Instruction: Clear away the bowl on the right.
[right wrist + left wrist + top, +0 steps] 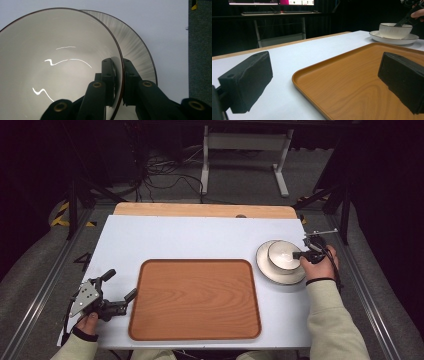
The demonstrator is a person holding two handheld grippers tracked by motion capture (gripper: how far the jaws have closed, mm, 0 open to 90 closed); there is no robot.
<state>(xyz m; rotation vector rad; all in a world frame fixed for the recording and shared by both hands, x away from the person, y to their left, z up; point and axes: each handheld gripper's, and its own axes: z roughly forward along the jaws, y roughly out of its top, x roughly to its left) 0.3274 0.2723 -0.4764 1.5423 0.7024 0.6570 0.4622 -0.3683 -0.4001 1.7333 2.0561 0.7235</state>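
A white bowl (282,254) with a dark rim sits on a white plate (270,270) at the right of the table. My right gripper (300,255) reaches it from the right and is shut on the bowl's rim. In the right gripper view one jaw lies inside the bowl (57,62) and the other outside, above the plate (135,47), with the right gripper (119,75) pinching the wall. My left gripper (120,283) rests open at the lower left, just beside the wooden tray (195,300). In the left gripper view the left gripper (325,77) has nothing between its jaws.
The tray (352,82) lies empty in the middle of the white table top (175,237). A bare wooden strip (200,210) runs along the far edge. Beyond it are metal frame legs (205,165) and cables on the floor.
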